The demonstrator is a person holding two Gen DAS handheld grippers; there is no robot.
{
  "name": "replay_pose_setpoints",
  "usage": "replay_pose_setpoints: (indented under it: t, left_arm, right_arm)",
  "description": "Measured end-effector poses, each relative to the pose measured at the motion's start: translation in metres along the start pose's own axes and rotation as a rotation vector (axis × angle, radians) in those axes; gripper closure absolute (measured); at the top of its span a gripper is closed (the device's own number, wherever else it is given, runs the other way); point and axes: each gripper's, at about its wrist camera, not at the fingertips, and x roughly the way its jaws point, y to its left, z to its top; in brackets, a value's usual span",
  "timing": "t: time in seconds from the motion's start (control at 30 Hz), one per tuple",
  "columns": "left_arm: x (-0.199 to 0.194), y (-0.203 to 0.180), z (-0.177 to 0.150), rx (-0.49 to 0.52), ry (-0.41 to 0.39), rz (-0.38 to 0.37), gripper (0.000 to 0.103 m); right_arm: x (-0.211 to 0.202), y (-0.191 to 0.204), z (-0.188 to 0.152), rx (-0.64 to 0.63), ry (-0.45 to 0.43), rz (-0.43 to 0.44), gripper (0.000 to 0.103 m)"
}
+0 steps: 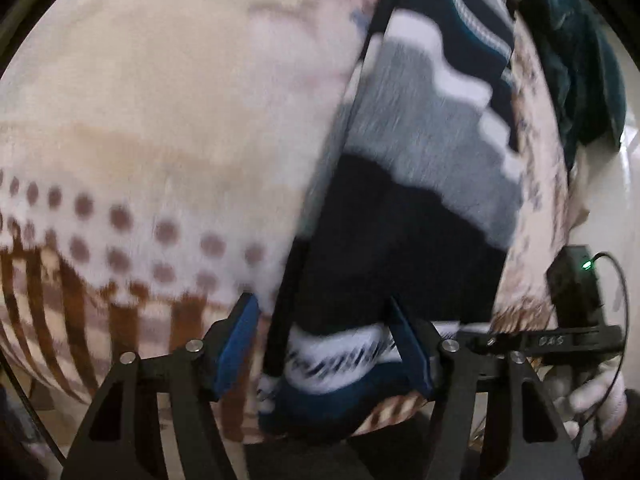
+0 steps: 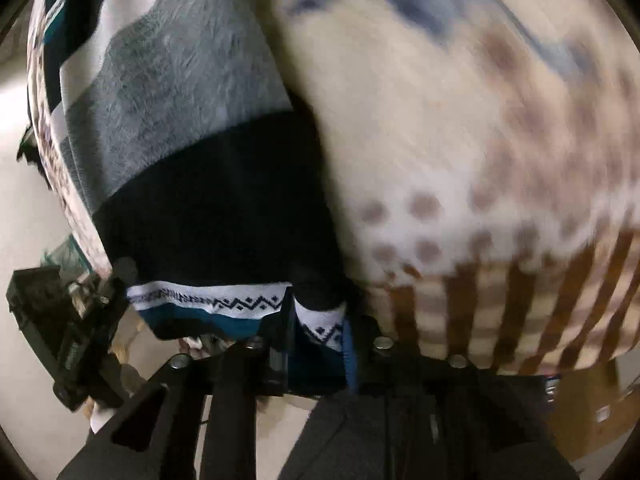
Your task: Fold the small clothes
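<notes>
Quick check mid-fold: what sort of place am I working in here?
Probably a home room, though little background shows. A cream fleece blanket with brown dots and stripes fills both views, the striped navy-and-grey garment lies against it, and a pale floor or wall shows at the edges.
</notes>
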Motion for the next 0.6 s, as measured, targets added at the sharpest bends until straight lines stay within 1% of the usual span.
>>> replay_pose_setpoints:
  t: [0.1,0.17,0.23,0.27,0.3,0.33,0.37,0.43,0.47,0.5,0.53,0.57,0.6]
  left_arm:
    - [-0.001,0.005,-0.006,-0.013,0.008,-0.028,0.038]
    - [0.000,0.010,-0.004,-0.036,0.002,-0.059,0.038]
    - [0.006,0.014,0.000,-0.053,-0.001,-0.076,0.038]
    - [0.004,0.015,0.001,-0.054,-0.006,-0.073,0.040]
    - [0.004,0.016,-0.002,-0.052,-0.022,-0.069,0.041]
    - [0.002,0.013,-0.005,-0.038,-0.053,-0.044,0.065]
    - [-0.001,0.011,-0.008,-0.028,-0.070,-0.037,0.096]
    - [-0.011,0.007,-0.019,-0.045,-0.112,-0.045,0.096]
    - [-0.012,0.005,-0.022,-0.062,-0.121,-0.050,0.096]
    - [-0.011,0.007,-0.027,-0.090,-0.108,-0.078,0.096]
    - [-0.008,0.010,-0.028,-0.109,-0.093,-0.079,0.095]
    - [-0.007,0.013,-0.026,-0.129,-0.092,-0.063,0.091]
    - [-0.005,0.016,-0.022,-0.150,-0.079,-0.071,0.091]
  right_arm:
    - [-0.001,-0.004,-0.003,0.012,-0.014,-0.023,0.085]
    - [-0.007,-0.002,-0.001,-0.008,-0.012,-0.011,0.085]
    - [-0.010,0.003,0.001,-0.057,-0.019,0.018,0.079]
    - [-0.014,0.000,-0.003,-0.078,-0.006,0.039,0.071]
    - [-0.015,-0.001,-0.005,-0.095,0.010,0.060,0.071]
    - [-0.013,-0.002,-0.008,-0.096,0.016,0.067,0.073]
    - [-0.016,-0.006,-0.009,-0.077,0.008,0.066,0.087]
    - [-0.015,-0.012,-0.018,-0.045,0.006,0.080,0.090]
    - [-0.020,-0.011,-0.021,-0.043,0.004,0.072,0.092]
    - [-0.027,-0.010,-0.025,-0.038,-0.007,0.067,0.093]
    - [-0.029,-0.009,-0.028,-0.040,-0.004,0.058,0.093]
    - [-0.030,-0.004,-0.032,-0.056,0.003,0.035,0.093]
    - [-0.031,-0.003,-0.033,-0.053,-0.003,0.017,0.093]
